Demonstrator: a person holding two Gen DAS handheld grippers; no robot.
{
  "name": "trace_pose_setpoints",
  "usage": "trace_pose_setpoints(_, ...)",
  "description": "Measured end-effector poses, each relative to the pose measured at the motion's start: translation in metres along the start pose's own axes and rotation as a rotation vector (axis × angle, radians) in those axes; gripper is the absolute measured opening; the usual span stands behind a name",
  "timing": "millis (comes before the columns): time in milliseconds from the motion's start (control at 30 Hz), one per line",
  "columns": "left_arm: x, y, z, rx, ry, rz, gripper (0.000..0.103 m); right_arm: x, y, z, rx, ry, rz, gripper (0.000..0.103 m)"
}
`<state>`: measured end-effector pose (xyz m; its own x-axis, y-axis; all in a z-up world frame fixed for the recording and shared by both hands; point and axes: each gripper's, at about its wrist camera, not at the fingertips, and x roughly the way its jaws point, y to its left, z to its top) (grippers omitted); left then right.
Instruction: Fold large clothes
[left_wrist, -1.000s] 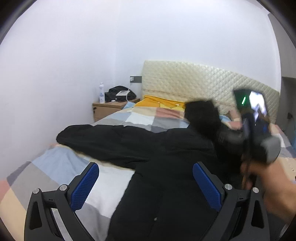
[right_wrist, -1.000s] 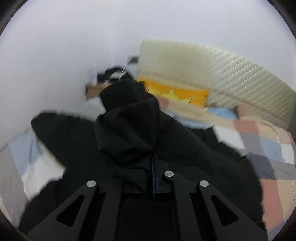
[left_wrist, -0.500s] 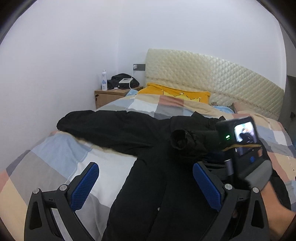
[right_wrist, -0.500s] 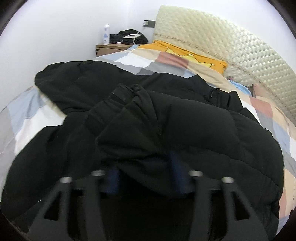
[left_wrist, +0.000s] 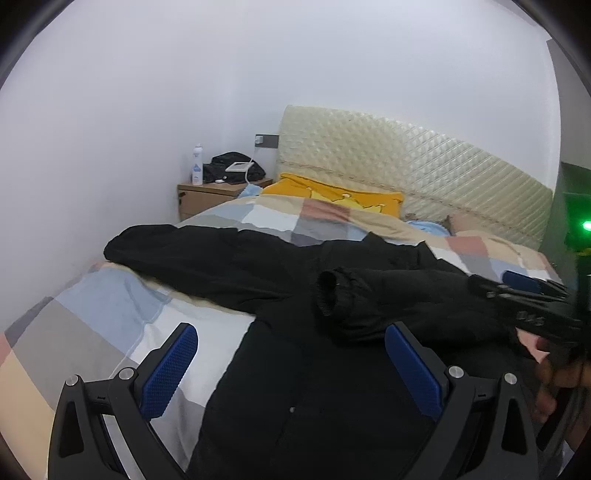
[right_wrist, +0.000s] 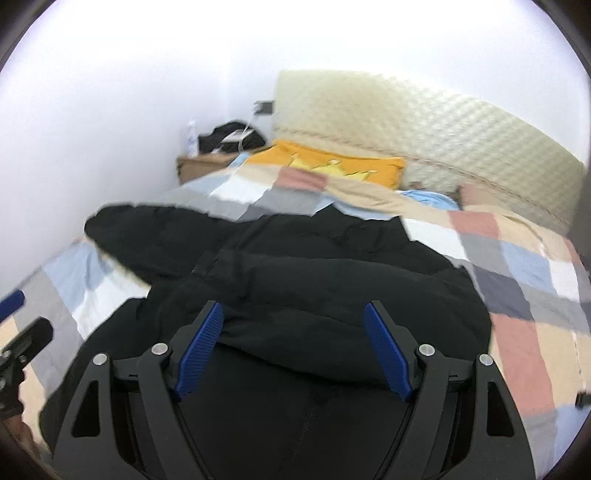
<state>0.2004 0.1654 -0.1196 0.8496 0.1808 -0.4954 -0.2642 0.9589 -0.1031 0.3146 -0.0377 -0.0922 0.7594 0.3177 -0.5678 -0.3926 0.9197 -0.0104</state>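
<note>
Matt black padded-cloth jacket (left_wrist: 332, 369), soft patchwork cloth quilt (left_wrist: 122, 314), glossy quilted headboard (left_wrist: 424, 166), wood nightstand (left_wrist: 207, 195)

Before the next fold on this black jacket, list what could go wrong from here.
1. The folded-in sleeve lies loosely bunched on the black jacket; it may slide off during the next fold.
2. The other sleeve stretches toward the wall side of the bed and could drag.
3. The right gripper is opening, nothing pinched, close above the puffy fabric; its pads could snag it.

Black jacket (left_wrist: 295, 369) on checked bed (left_wrist: 110, 314).
</note>
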Motion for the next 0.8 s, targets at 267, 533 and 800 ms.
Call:
trace_pose_setpoints(267, -0.041, -0.01, 0.017, -0.002, -0.031, -0.039, 0.102, -0.077, -0.045, -0.017, 0.117, -0.103, -0.033, 0.079)
trace_pose_setpoints(533, -0.064, -0.029, 0.015, 0.025, 0.019, -0.092, 0.102, -0.147, -0.066, -0.051, 0.146, -0.159, -0.074, 0.079)
trace_pose_setpoints(800, -0.071, -0.05, -0.002, 0.026, 0.019, -0.163, 0.102, -0.196, -0.071, -0.093, 0.16, -0.175, -0.106, 0.08)
